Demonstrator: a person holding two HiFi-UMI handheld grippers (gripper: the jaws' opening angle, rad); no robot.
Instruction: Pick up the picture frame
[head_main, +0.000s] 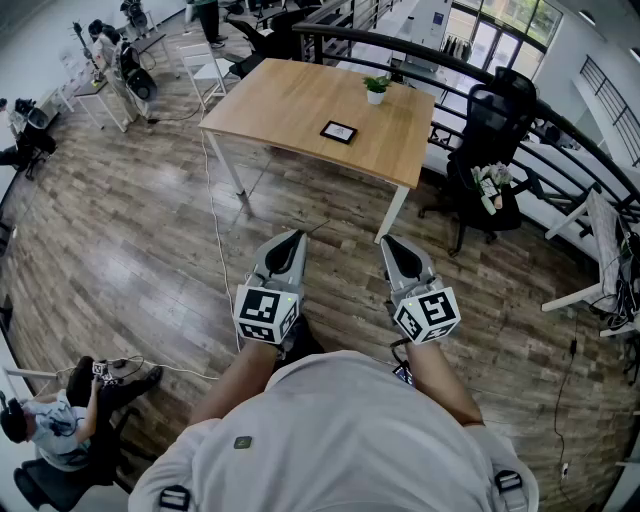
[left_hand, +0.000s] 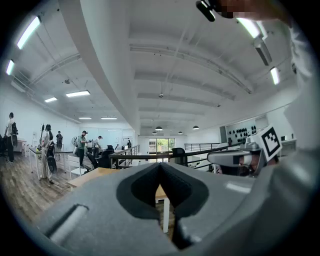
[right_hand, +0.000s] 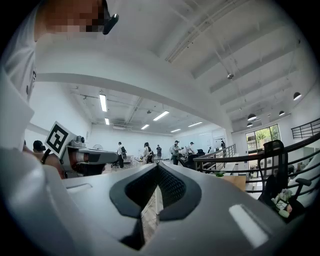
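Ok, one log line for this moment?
phase: pre-reach | left gripper: shut, empty | right gripper: shut, empty | picture frame: on table, untouched

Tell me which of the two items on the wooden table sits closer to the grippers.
The picture frame, the dark rectangle; the small potted plant stands farther back, beyond it.

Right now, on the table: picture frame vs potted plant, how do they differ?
Pose: the picture frame lies flat; the potted plant stands upright.
Look: the picture frame is a dark rectangle; the potted plant is green leaves in a white pot.
Place: the picture frame sits nearer the person, towards the middle; the potted plant is closer to the far edge.
Shared: both rest on the wooden table, apart from each other.
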